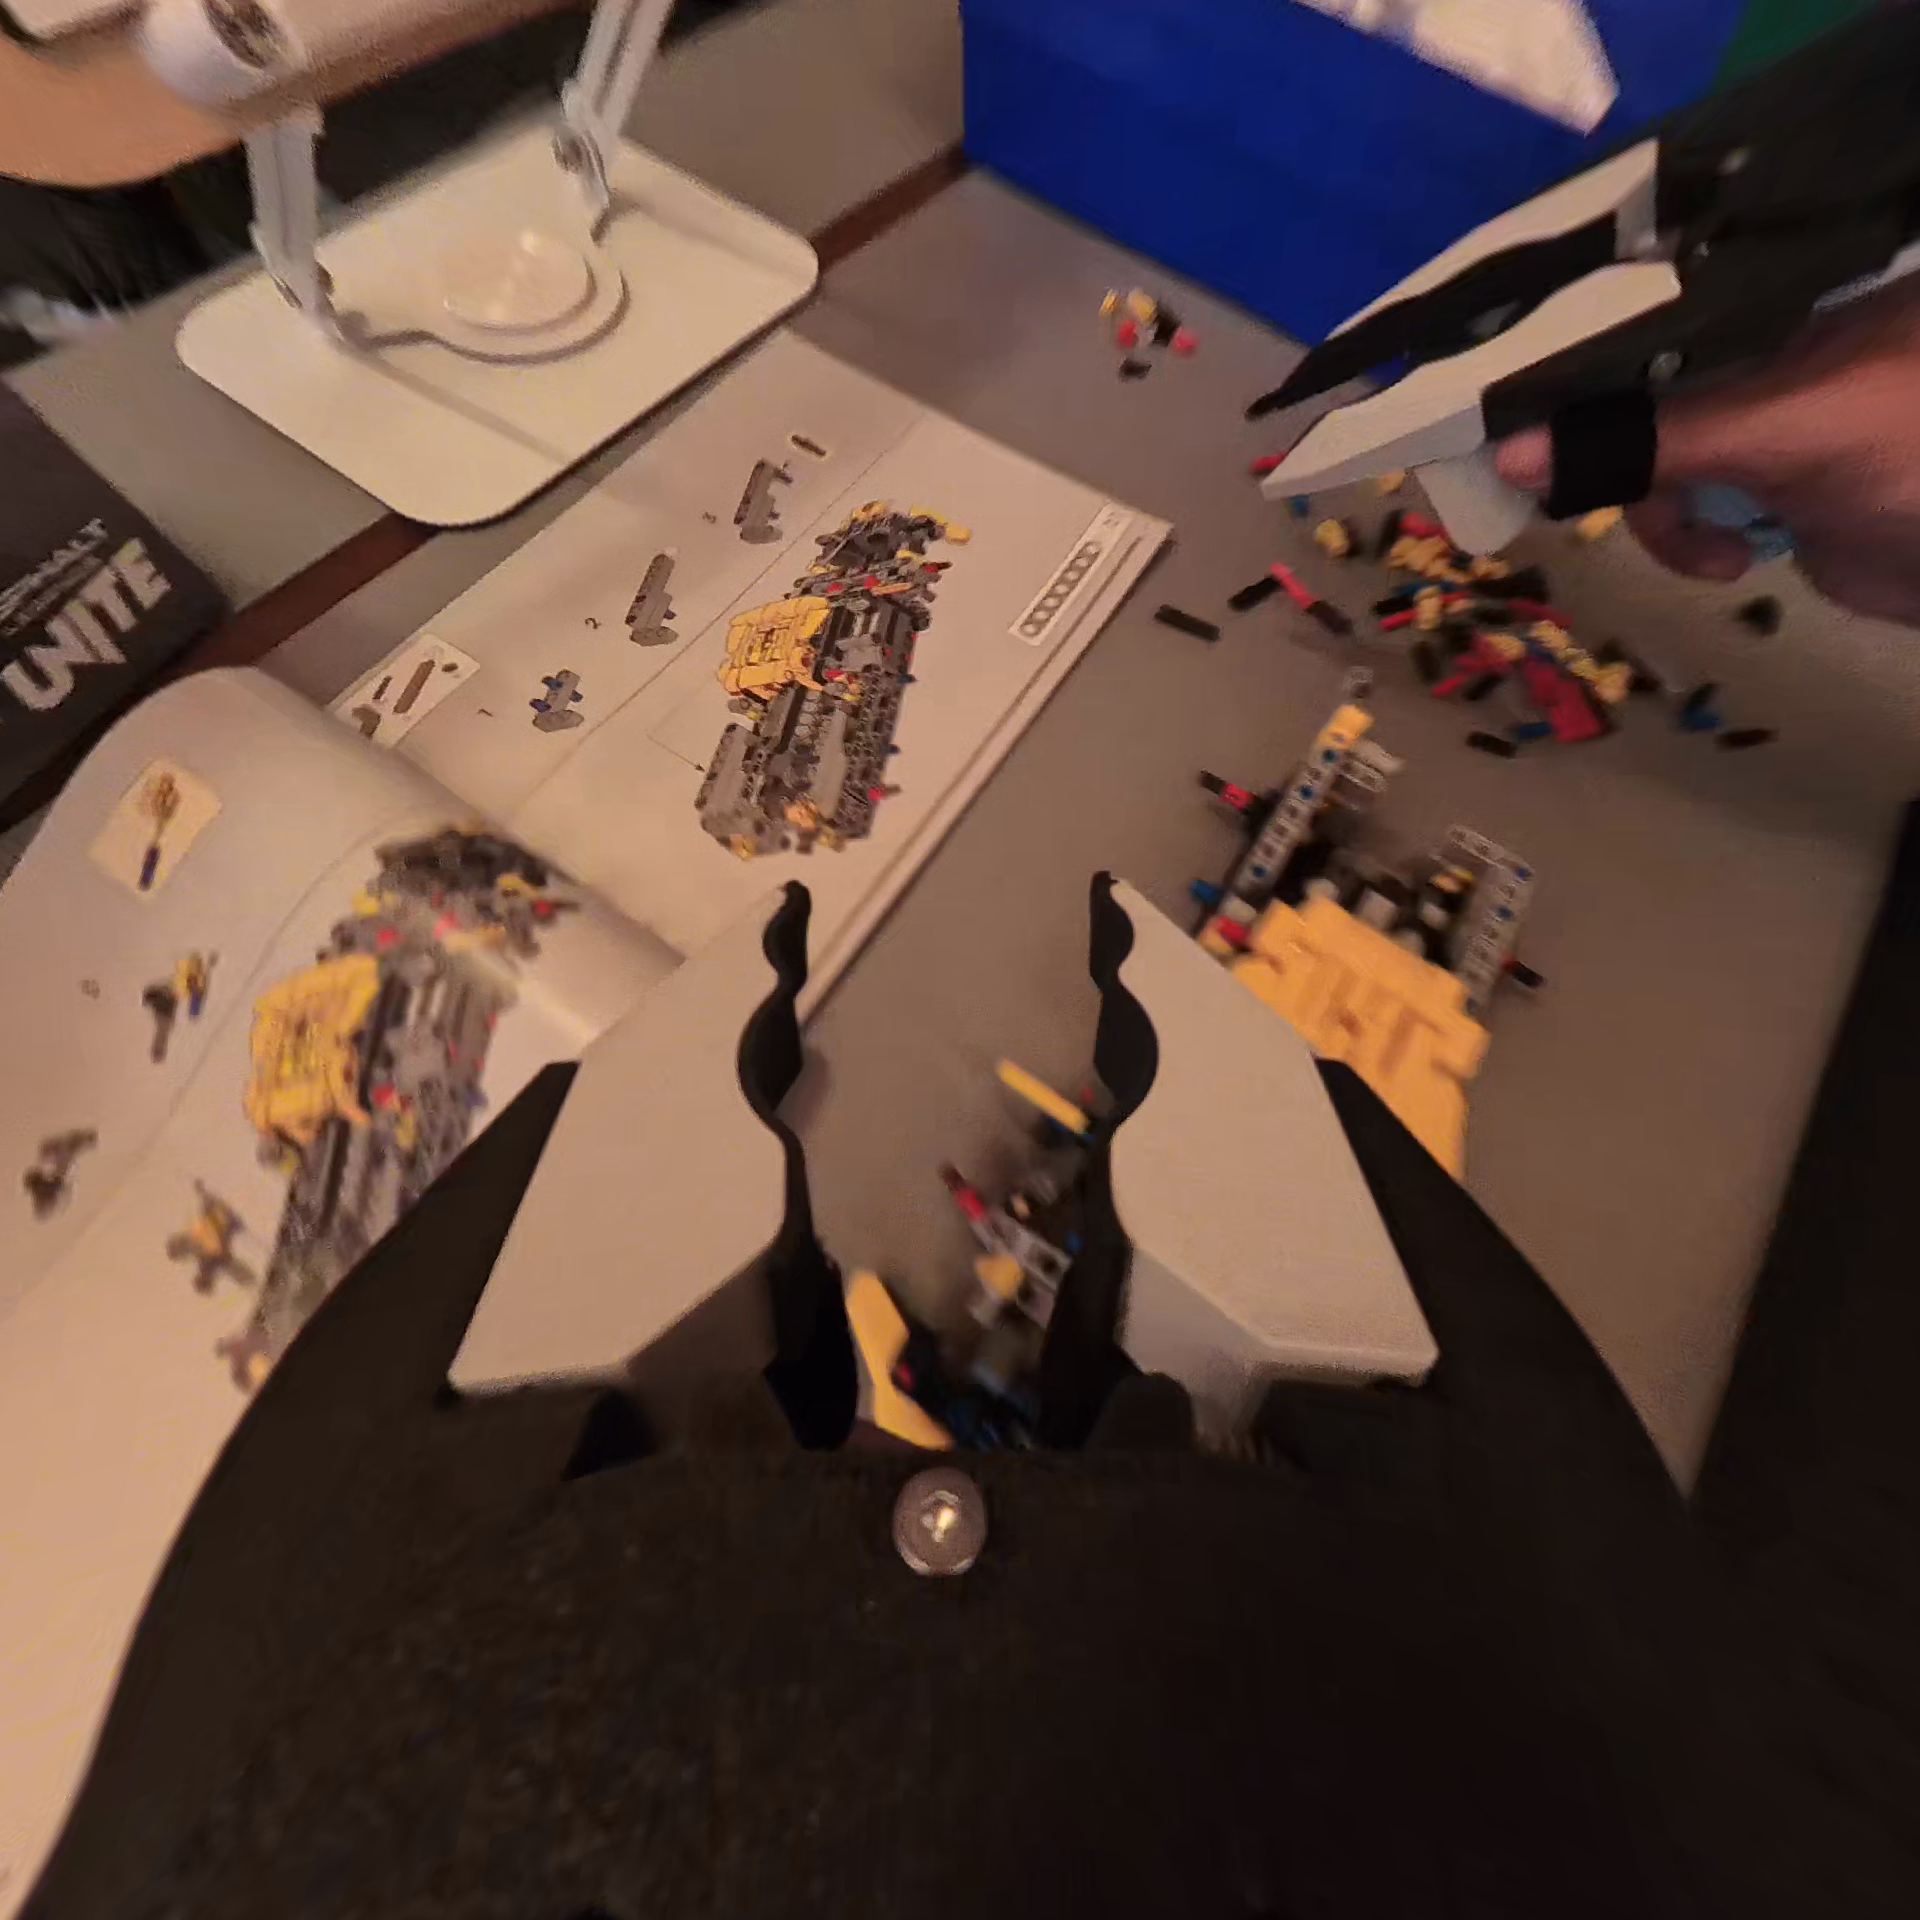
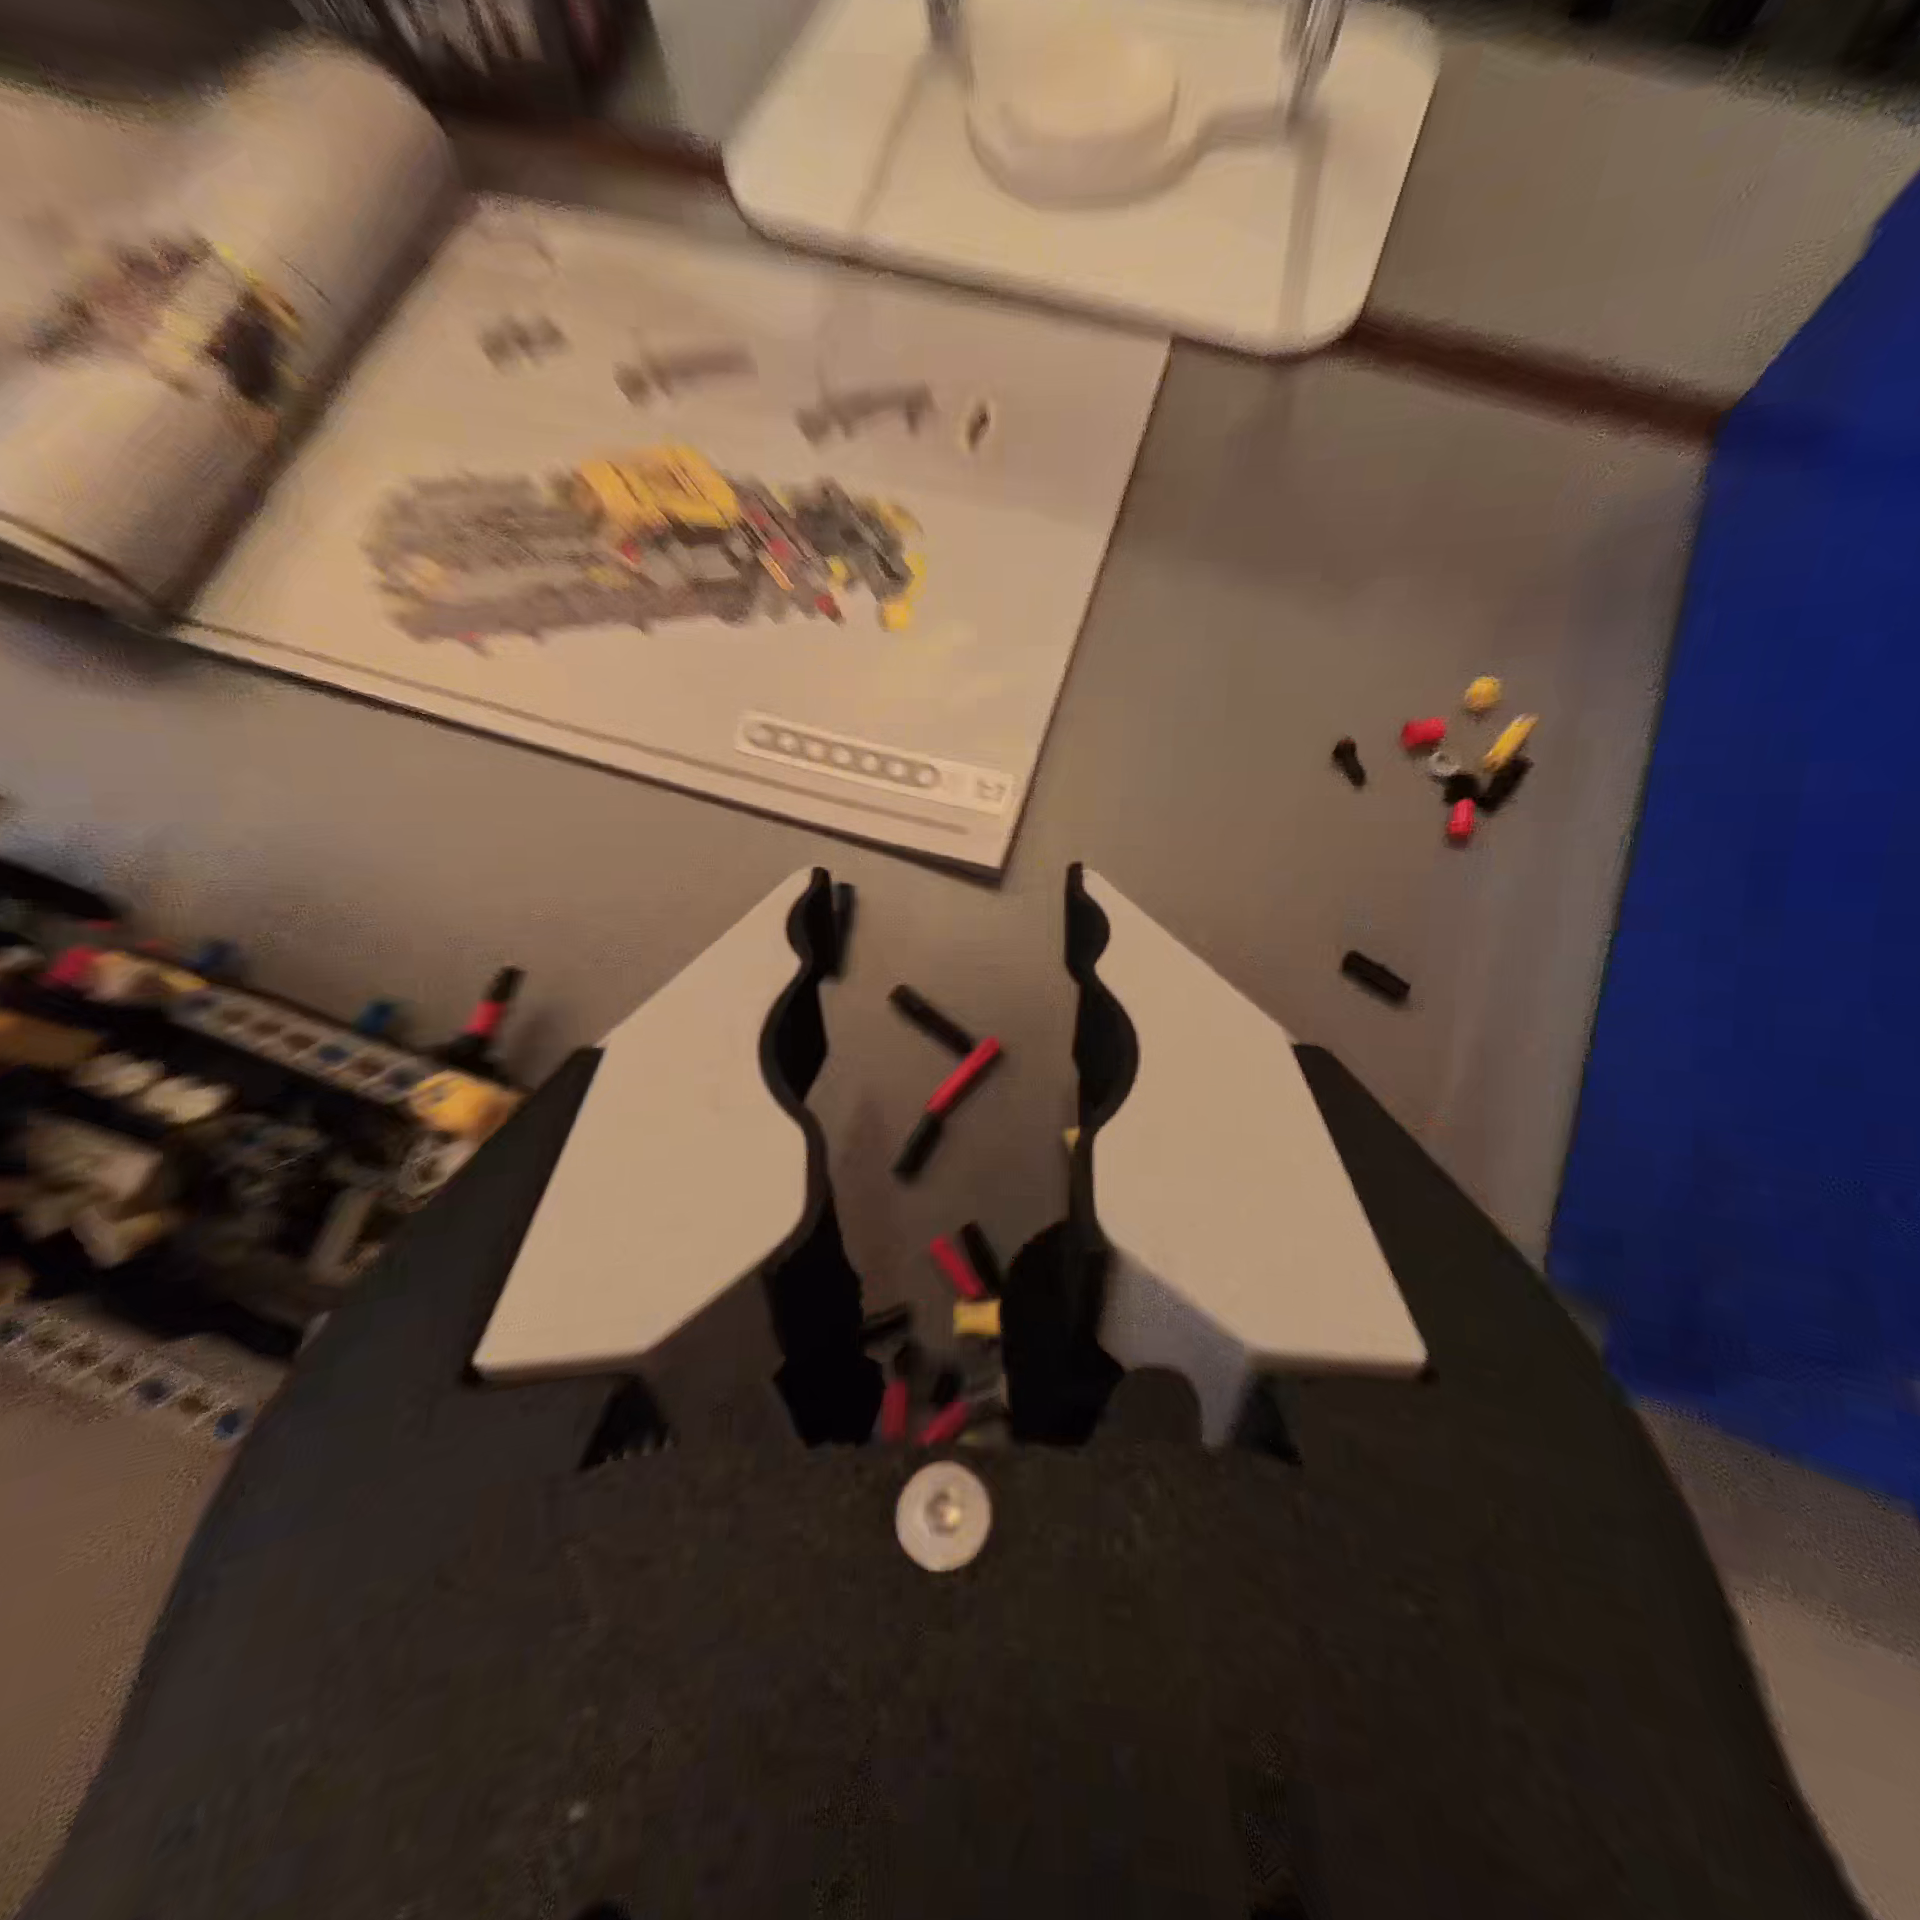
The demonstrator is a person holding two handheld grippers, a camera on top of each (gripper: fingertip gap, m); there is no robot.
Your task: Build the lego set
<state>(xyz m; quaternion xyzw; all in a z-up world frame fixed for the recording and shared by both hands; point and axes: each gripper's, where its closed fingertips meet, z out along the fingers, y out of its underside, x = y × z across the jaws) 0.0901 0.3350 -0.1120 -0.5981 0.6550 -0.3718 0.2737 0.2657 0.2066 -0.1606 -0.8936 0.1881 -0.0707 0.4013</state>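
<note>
My left gripper (image 1: pixel 948 894) is open and empty above the grey table. A small blurred sub-assembly (image 1: pixel 1023 1195) of yellow, red and grey pieces lies under the gap between its fingers. The partly built model (image 1: pixel 1361 966), with a yellow panel and grey beams, sits just to its right; it also shows in the right wrist view (image 2: pixel 208 1101). My right gripper (image 2: pixel 945 883) is open and hovers over loose black and red pins (image 2: pixel 951 1081). A thin black pin (image 2: pixel 842 925) sits beside its left fingertip; I cannot tell if they touch. The right gripper (image 1: pixel 1262 447) also shows in the left wrist view, above the loose-piece pile (image 1: pixel 1496 634).
The open instruction booklet (image 1: pixel 727 665) (image 2: pixel 675 520) lies left of the work area. A white stand base (image 1: pixel 499 322) (image 2: pixel 1091 187) sits behind it. A blue box (image 1: pixel 1247 135) (image 2: pixel 1766 831) borders the far right. A small cluster of pieces (image 2: pixel 1465 758) lies near it. A dark box (image 1: pixel 83 623) lies far left.
</note>
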